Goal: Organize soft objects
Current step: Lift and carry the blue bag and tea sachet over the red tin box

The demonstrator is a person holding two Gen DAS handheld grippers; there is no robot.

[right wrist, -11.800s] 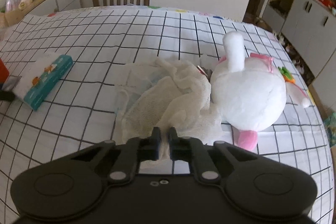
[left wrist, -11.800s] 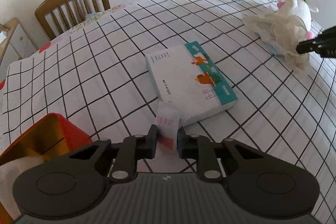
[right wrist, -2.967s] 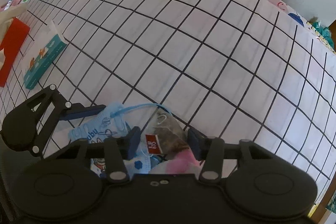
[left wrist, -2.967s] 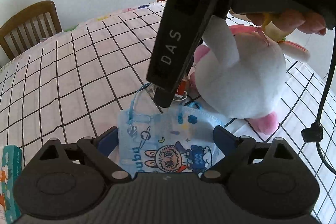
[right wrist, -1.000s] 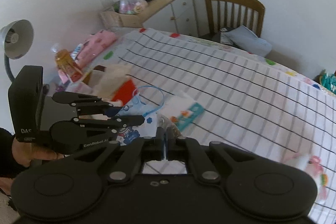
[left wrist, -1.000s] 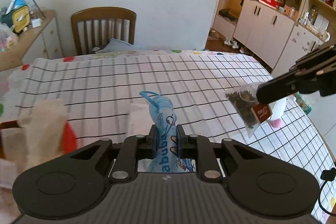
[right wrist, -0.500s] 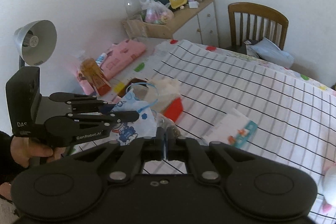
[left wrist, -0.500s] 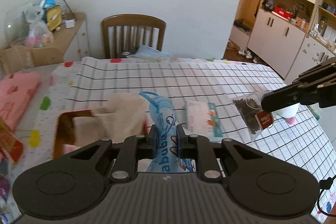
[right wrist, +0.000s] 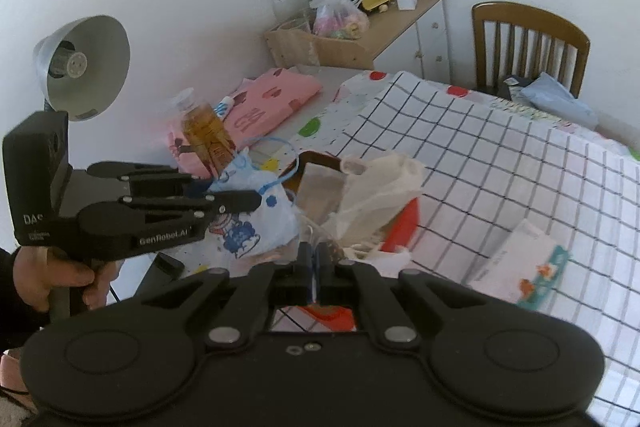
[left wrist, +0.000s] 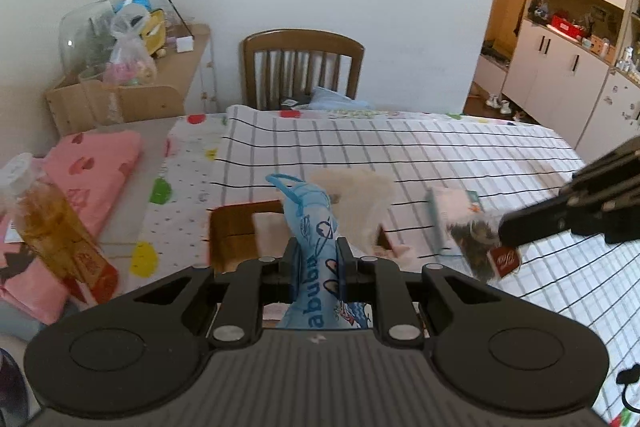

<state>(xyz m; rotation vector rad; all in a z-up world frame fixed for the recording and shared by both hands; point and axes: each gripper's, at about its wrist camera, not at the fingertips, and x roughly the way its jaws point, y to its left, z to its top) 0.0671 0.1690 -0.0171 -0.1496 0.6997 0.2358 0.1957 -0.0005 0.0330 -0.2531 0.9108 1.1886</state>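
Note:
My left gripper [left wrist: 316, 259] is shut on a blue cartoon-print face mask [left wrist: 316, 227], which stands up between its fingers above the red box [left wrist: 232, 235]. In the right wrist view the same mask [right wrist: 256, 223] hangs from the left gripper [right wrist: 240, 193], held by a hand. My right gripper [right wrist: 314, 257] is shut on a clear tea sachet with a red tag [left wrist: 486, 247], carried in the air over the table to the right of the box. The red box [right wrist: 400, 223] holds a cream mesh cloth [right wrist: 380, 187].
A white and teal tissue pack [right wrist: 520, 263] lies on the checked tablecloth [left wrist: 400, 155] right of the box. A bottle of amber liquid [left wrist: 52, 227], pink folded cloth [left wrist: 92, 163] and a desk lamp [right wrist: 84, 67] stand left. A wooden chair [left wrist: 304, 67] is behind the table.
Both grippers have swung left across the table with their loads. The red box, hardly in view a second ago, now lies right under the mask, and the sachet has come closer to it.

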